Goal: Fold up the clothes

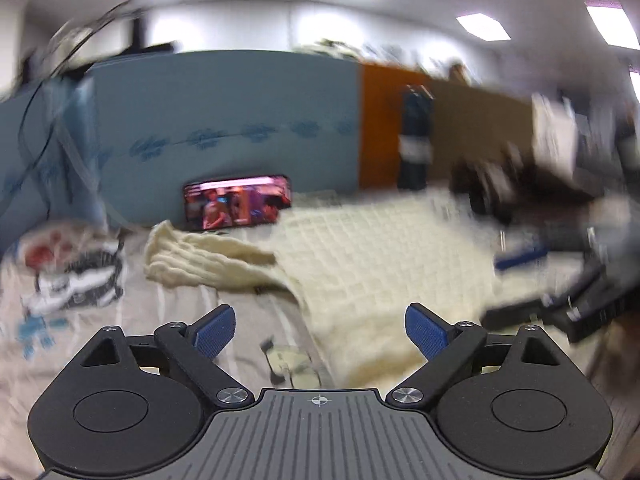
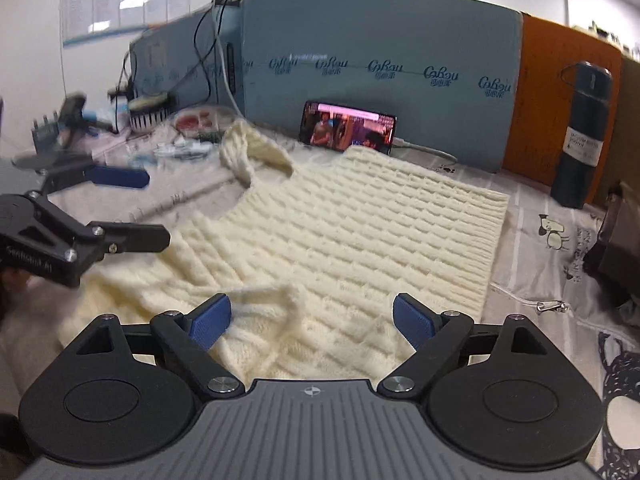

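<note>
A cream knitted sweater (image 2: 360, 224) lies spread on the printed sheet, one sleeve bunched toward the back left. It also shows, blurred, in the left wrist view (image 1: 360, 264). My right gripper (image 2: 312, 322) is open and empty, just above the sweater's near folded edge. My left gripper (image 1: 320, 330) is open and empty, over the sheet at the sweater's left edge. It also shows at the left of the right wrist view (image 2: 154, 208), jaws apart over the sweater's left side.
A phone (image 2: 348, 126) with a lit screen leans on the blue partition (image 2: 380, 40). A dark bottle (image 2: 582, 132) stands at the back right. A brush, cables and packets (image 2: 200, 120) lie at the back left. A dark object (image 2: 616, 248) sits at the right.
</note>
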Action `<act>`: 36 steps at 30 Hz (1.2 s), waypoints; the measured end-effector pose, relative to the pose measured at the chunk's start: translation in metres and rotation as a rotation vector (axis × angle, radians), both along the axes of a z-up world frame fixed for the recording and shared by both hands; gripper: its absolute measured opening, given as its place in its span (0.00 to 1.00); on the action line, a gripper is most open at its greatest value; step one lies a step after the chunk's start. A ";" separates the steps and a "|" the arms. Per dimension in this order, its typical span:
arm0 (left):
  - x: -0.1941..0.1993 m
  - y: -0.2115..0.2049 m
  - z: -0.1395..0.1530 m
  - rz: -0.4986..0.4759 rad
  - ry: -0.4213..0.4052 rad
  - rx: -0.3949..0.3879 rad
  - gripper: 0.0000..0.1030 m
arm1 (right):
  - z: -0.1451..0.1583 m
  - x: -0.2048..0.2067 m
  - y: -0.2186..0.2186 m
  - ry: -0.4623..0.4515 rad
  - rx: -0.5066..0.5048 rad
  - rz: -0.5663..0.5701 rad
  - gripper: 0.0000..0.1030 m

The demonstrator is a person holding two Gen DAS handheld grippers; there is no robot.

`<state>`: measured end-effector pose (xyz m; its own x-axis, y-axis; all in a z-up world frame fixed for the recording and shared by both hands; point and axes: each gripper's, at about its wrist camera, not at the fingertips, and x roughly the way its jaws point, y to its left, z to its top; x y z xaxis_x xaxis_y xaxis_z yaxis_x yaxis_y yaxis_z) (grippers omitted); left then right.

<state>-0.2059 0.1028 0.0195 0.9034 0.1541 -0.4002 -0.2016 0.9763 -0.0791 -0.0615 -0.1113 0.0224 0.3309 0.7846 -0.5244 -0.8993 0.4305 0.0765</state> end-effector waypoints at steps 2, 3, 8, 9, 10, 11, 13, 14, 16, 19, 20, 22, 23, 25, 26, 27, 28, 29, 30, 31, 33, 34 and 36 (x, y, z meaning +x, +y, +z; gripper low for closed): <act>0.006 0.031 0.004 0.078 -0.043 -0.143 0.91 | 0.010 0.013 -0.007 0.052 0.086 -0.020 0.85; 0.012 0.047 0.004 0.124 -0.049 -0.197 0.91 | 0.015 0.020 -0.009 0.068 0.121 -0.036 0.85; 0.050 0.110 0.001 0.250 -0.038 -0.404 0.91 | 0.035 0.058 -0.001 0.155 0.247 -0.126 0.85; 0.059 0.119 -0.001 0.262 -0.033 -0.440 0.91 | 0.037 0.067 0.003 0.180 0.268 -0.144 0.85; 0.068 0.126 -0.003 0.283 -0.019 -0.458 0.91 | 0.039 0.075 0.008 0.202 0.283 -0.160 0.85; 0.077 0.133 -0.005 0.303 -0.005 -0.476 0.91 | 0.041 0.084 0.013 0.223 0.299 -0.174 0.85; 0.093 0.139 -0.010 0.360 0.025 -0.463 0.90 | 0.043 0.099 0.024 0.263 0.324 -0.193 0.85; 0.100 0.142 -0.012 0.387 0.042 -0.452 0.89 | 0.041 0.105 0.028 0.278 0.329 -0.199 0.85; 0.111 0.145 -0.018 0.428 0.060 -0.443 0.89 | 0.037 0.114 0.036 0.308 0.338 -0.210 0.85; 0.121 0.147 -0.027 0.450 0.034 -0.457 0.87 | 0.019 0.122 0.034 0.353 0.345 -0.205 0.85; 0.123 0.149 -0.030 0.445 0.008 -0.464 0.79 | 0.014 0.125 0.032 0.367 0.338 -0.208 0.85; 0.130 0.151 -0.033 0.452 0.001 -0.439 0.45 | 0.005 0.132 0.028 0.394 0.322 -0.229 0.85; 0.132 0.151 -0.035 0.456 -0.001 -0.419 0.26 | 0.002 0.135 0.027 0.405 0.317 -0.243 0.85; 0.132 0.152 -0.036 0.447 -0.027 -0.409 0.23 | -0.005 0.141 0.024 0.421 0.312 -0.265 0.85; 0.131 0.149 -0.032 0.430 -0.050 -0.392 0.20 | -0.007 0.142 0.022 0.429 0.312 -0.279 0.85; 0.129 0.146 -0.028 0.413 -0.073 -0.375 0.18 | -0.009 0.144 0.020 0.435 0.317 -0.290 0.85; 0.128 0.140 -0.022 0.378 -0.109 -0.348 0.17 | -0.009 0.145 0.019 0.439 0.323 -0.296 0.85; 0.125 0.132 -0.014 0.326 -0.150 -0.318 0.16 | -0.010 0.146 0.018 0.441 0.330 -0.301 0.85; 0.125 0.120 -0.005 0.279 -0.174 -0.265 0.16 | -0.010 0.146 0.016 0.441 0.339 -0.303 0.85; 0.124 0.108 0.004 0.232 -0.197 -0.211 0.16 | -0.009 0.146 0.015 0.440 0.347 -0.306 0.85; 0.125 0.079 0.019 0.105 -0.222 -0.085 0.16 | -0.009 0.146 0.015 0.437 0.355 -0.311 0.85; 0.126 0.063 0.025 0.040 -0.224 -0.022 0.16 | -0.009 0.147 0.014 0.437 0.357 -0.314 0.85; 0.131 0.032 0.031 -0.071 -0.201 0.102 0.16 | -0.008 0.148 0.012 0.437 0.362 -0.322 0.85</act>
